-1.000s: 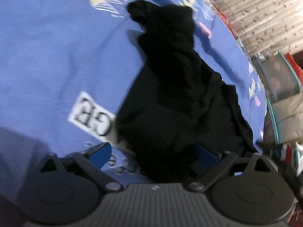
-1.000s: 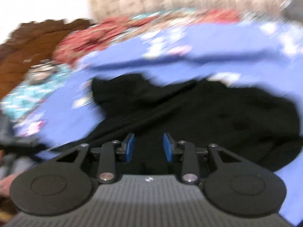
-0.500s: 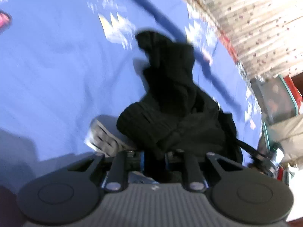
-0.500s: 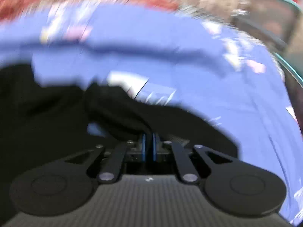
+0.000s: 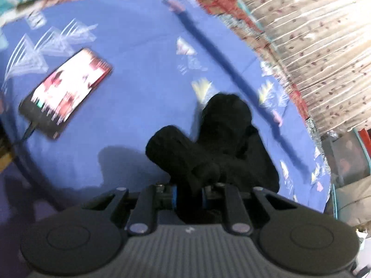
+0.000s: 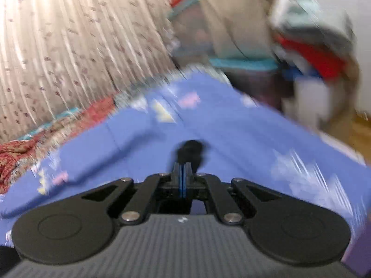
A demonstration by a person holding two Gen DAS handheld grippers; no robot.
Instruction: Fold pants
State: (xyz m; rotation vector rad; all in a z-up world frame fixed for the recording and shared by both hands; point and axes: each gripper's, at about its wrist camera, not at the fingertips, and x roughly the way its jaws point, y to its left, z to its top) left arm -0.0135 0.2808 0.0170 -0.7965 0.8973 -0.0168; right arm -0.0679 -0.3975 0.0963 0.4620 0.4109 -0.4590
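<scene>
The black pants lie bunched in a heap on the blue bedsheet. In the left wrist view my left gripper is shut on a thick fold at the heap's near end, and black cloth fills the gap between the blue pads. In the blurred right wrist view my right gripper has its jaws closing tight, the pads almost together. A small tuft of the black pants sticks out past its tips. The rest of the garment is hidden from this view.
A phone with a lit screen and a cable lies on the sheet at the left. A patterned curtain hangs past the far edge of the bed. Storage boxes and a pile of clothes stand beyond the bed's right corner.
Both grippers went from open to shut on the pants. The left one lifted its fold and swung so that the phone came into view. The right one swung towards the bed's corner.
</scene>
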